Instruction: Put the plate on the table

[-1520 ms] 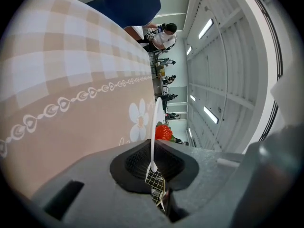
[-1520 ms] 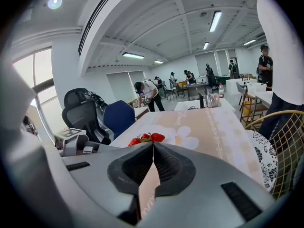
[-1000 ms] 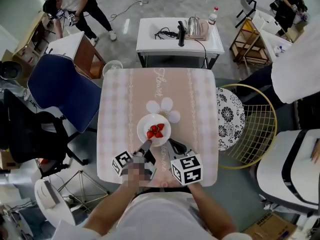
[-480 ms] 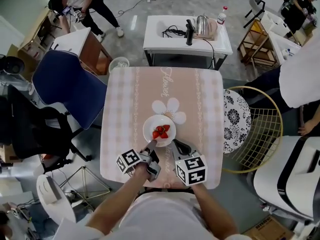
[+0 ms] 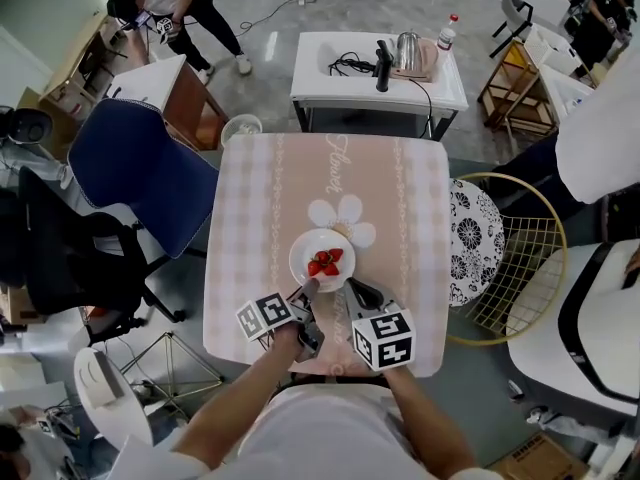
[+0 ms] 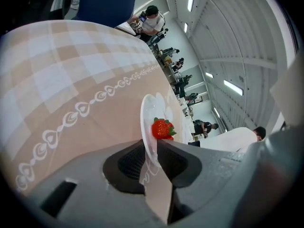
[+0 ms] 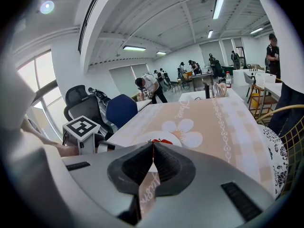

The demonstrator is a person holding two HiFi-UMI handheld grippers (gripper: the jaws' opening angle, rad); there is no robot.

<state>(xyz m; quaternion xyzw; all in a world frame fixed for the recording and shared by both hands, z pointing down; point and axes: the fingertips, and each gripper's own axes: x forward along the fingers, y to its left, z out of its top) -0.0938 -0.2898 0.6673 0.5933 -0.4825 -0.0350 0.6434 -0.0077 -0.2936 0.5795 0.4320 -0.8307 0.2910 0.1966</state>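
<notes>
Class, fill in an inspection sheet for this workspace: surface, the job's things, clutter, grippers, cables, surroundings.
Surface: table, pink checked top with a printed pattern.
Job's things: plate lies flat on the table, strawberries on it.
Clutter: nothing seen on the table.
Grippers: left gripper has just been opening its jaws, which now stand apart with the plate's rim between them; right gripper shut, empty, beside the plate.
Cables: black cable on the white side table beyond.
Surroundings: blue chair at left, wire chair at right, kettle and bottle on the side table, people behind.
</notes>
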